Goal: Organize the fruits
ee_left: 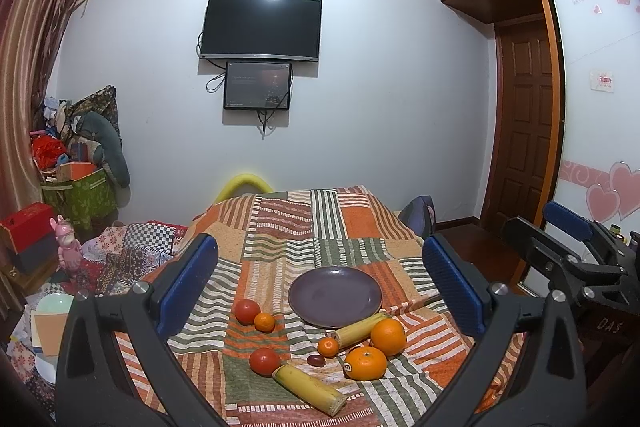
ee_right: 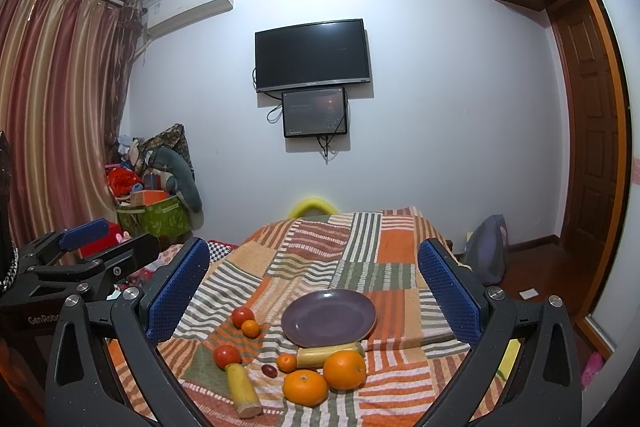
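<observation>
Both tools hung back above the near edge of the counter, probably so each camera could take in the whole spread before any pick was made. The left hand-held gripper (ee_left: 320,287) stood spread wide with nothing between its blue pads, and the right hand-held gripper (ee_right: 314,291) was likewise spread and empty.

The purple plate (ee_left: 335,295) sat bare in the lower centre of both views on the striped cloth (ee_left: 280,227), apparently the place meant to receive the fruit. Nothing lay on it yet, so the sorting looked unstarted.

The fruit was scattered in front of the plate. One tomato (ee_left: 247,311) touched a small tangerine (ee_left: 264,322) at lower left of centre. A second tomato (ee_left: 264,361) rested against the end of a yellow cane piece (ee_left: 310,389). Another cane piece (ee_left: 360,327) lay at the plate's rim. Two large oranges (ee_left: 388,337) (ee_left: 365,363) sat together at lower right, near another tangerine (ee_left: 328,347) and a small dark fruit (ee_left: 315,360).
</observation>
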A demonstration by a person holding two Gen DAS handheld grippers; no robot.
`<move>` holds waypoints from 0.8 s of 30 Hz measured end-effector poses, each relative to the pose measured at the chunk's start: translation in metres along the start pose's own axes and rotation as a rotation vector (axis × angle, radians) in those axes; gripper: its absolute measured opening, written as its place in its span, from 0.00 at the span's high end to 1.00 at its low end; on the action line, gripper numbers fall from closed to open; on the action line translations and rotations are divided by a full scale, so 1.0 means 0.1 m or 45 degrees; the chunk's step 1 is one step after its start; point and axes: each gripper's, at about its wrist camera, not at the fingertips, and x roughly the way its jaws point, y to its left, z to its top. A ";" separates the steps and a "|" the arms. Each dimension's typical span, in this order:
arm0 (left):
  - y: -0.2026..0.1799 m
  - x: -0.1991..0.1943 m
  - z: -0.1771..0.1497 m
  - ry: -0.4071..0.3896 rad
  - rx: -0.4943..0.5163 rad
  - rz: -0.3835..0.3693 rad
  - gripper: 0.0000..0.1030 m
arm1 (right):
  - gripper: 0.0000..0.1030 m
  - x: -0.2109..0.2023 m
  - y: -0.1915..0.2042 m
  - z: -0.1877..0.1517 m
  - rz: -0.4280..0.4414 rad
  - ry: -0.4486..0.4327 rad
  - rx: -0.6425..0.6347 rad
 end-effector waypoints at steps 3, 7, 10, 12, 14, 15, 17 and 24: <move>0.01 0.00 0.01 0.003 -0.004 0.007 0.00 | 0.00 0.02 -0.02 -0.02 0.048 0.018 -0.003; 0.03 0.05 0.00 0.022 -0.012 0.007 0.00 | 0.00 0.03 -0.01 -0.04 0.060 0.018 0.001; 0.06 0.09 -0.01 0.043 -0.029 -0.004 0.06 | 0.00 0.06 0.00 -0.06 0.069 0.029 -0.017; 0.08 0.13 -0.02 0.068 -0.030 -0.005 0.13 | 0.03 0.08 0.00 -0.08 0.073 0.018 0.006; 0.11 0.19 -0.04 0.099 -0.035 -0.008 0.14 | 0.10 0.10 -0.02 -0.10 0.083 0.038 0.074; 0.13 0.22 -0.06 0.114 -0.040 -0.007 0.14 | 0.15 0.12 -0.03 -0.12 0.085 0.063 0.084; 0.16 0.28 -0.10 0.143 -0.042 -0.006 0.14 | 0.21 0.19 -0.07 -0.16 0.090 0.108 0.097; 0.29 0.68 -0.38 0.356 -0.042 0.002 0.18 | 0.30 0.39 -0.19 -0.35 0.067 0.236 0.086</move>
